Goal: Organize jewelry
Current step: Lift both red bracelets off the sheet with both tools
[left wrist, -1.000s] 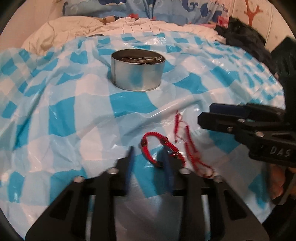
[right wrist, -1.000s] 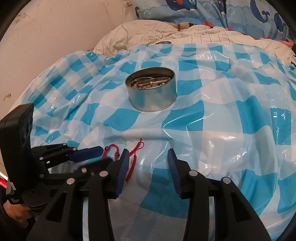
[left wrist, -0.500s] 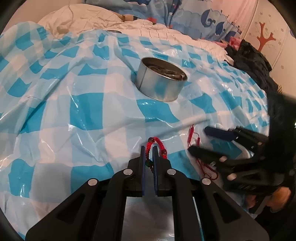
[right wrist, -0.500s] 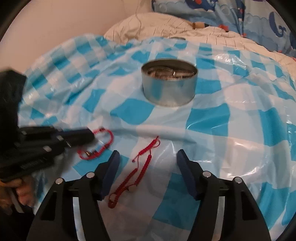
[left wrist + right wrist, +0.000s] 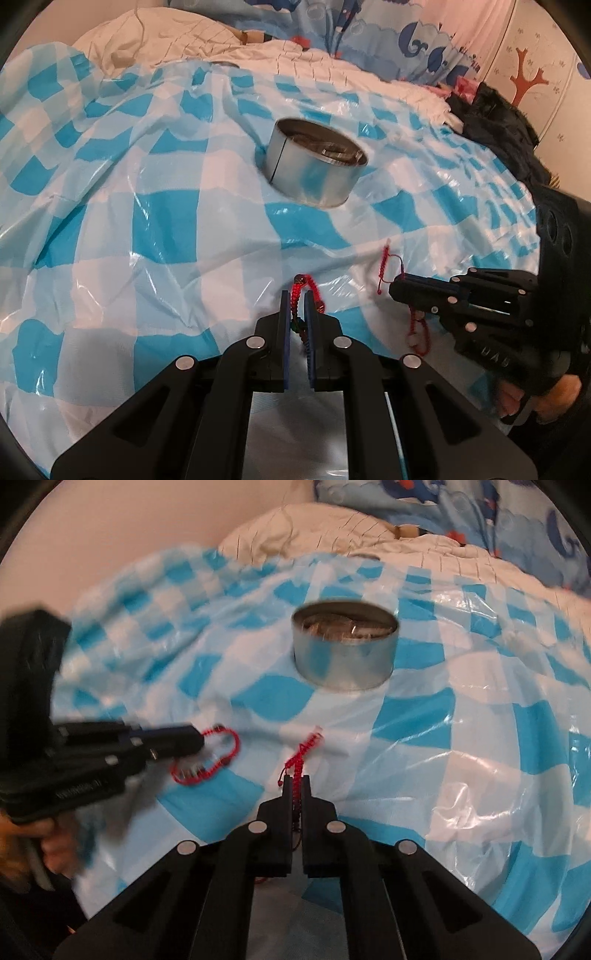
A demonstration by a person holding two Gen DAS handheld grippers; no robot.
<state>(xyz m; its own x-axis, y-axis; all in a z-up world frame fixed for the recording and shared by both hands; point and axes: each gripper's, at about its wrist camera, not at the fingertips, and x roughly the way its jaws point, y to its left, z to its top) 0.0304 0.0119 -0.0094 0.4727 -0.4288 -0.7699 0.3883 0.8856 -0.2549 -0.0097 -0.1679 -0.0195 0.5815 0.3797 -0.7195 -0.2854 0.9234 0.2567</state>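
Since half a second ago the right gripper (image 5: 296, 786) has gone from wide open over the loose red cord bracelet (image 5: 301, 755) to fingers narrowed onto it, the cord pinched between the blue pads. The left gripper (image 5: 298, 306) remains clamped on the red beaded bracelet (image 5: 303, 288), as it was then; a loop of that bracelet stands up past the fingertips.

Both grippers sit low over the blue-and-white checked plastic sheet (image 5: 177, 221) spread on the bed, fingers pointing toward the round metal tin (image 5: 314, 166). The left gripper lies to the left of the right one, close beside it, each held by a hand (image 5: 517, 398) at the rear.

The tin stands upright on the sheet, well apart from both bracelets, with metallic items inside. A dark garment (image 5: 495, 114) lies at the sheet's far right edge.
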